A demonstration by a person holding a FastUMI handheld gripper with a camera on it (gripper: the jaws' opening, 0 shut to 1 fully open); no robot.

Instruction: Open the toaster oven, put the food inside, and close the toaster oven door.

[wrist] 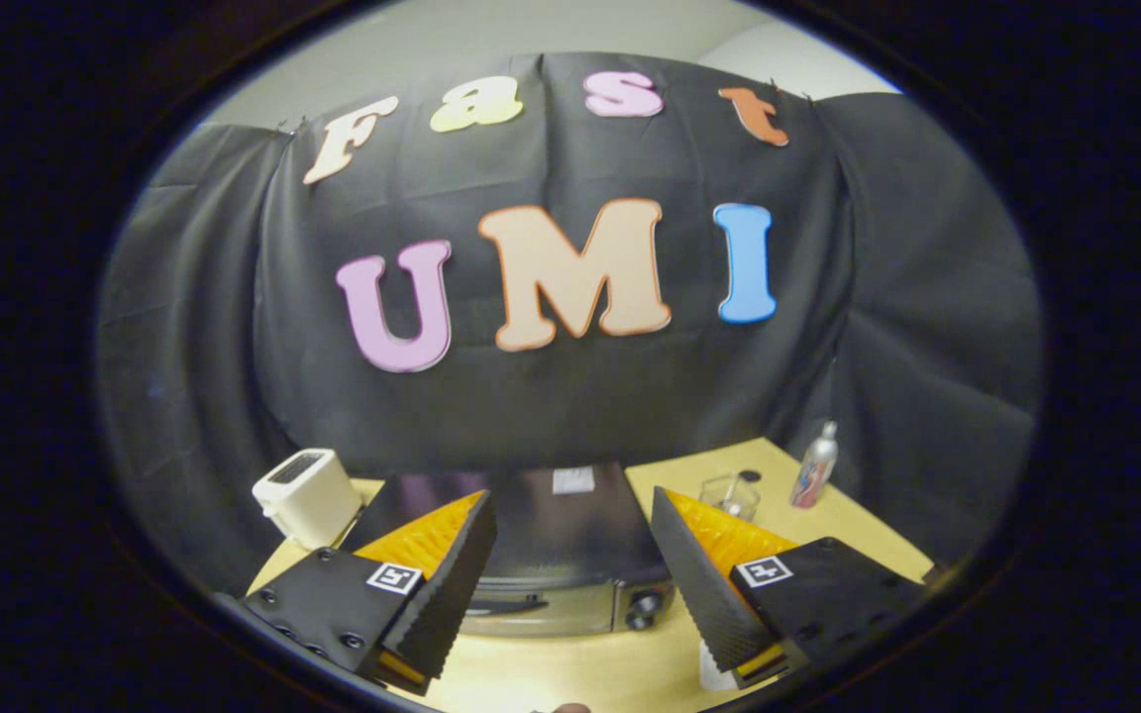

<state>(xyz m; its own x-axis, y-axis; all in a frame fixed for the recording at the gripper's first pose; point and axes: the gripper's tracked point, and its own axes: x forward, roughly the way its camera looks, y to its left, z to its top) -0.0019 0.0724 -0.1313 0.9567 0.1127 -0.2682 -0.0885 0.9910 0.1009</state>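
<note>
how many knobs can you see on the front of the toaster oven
2, both on the toaster oven, between the open gripper fingers: upper knob above lower knob. More may sit hidden behind the right finger.

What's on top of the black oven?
A small pale label lies on the black toaster oven's flat top. The open gripper hovers apart above it. Its inside is hidden.

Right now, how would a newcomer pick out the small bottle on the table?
Find the dark toaster oven ahead of the open hand-held gripper. Beyond its right side stands a clear glass, then the bottle near the table edge. It alone is slim, upright and silver-capped.
</note>
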